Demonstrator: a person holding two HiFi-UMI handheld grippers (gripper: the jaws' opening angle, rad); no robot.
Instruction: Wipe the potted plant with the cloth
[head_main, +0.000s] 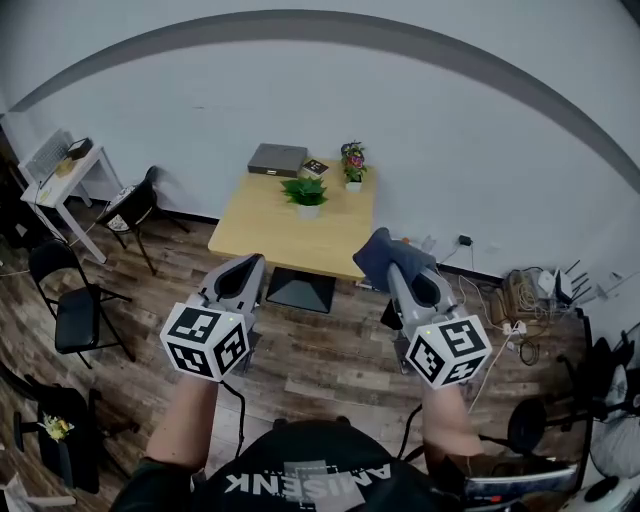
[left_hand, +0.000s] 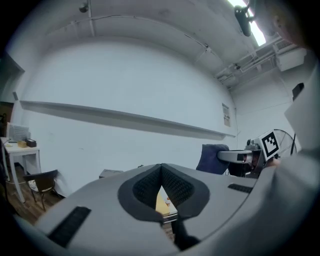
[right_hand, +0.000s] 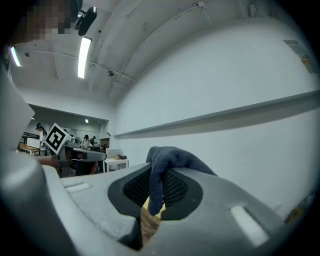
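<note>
A green potted plant (head_main: 305, 193) in a white pot stands on the yellow table (head_main: 270, 235) ahead of me. A smaller flowering plant (head_main: 352, 164) stands at the table's far right. My right gripper (head_main: 385, 262) is shut on a dark blue cloth (head_main: 388, 257), which drapes over its jaws (right_hand: 167, 160). It hovers near the table's front right corner, short of the plants. My left gripper (head_main: 256, 265) is shut and empty, held level over the floor just before the table's front edge. In the left gripper view the cloth (left_hand: 212, 158) shows at the right.
A grey box (head_main: 277, 159) lies at the table's back. Black chairs (head_main: 75, 300) and a white side table (head_main: 62, 180) stand to the left. Cables and a power strip (head_main: 520, 320) clutter the floor at right, beside a fan (head_main: 600, 460).
</note>
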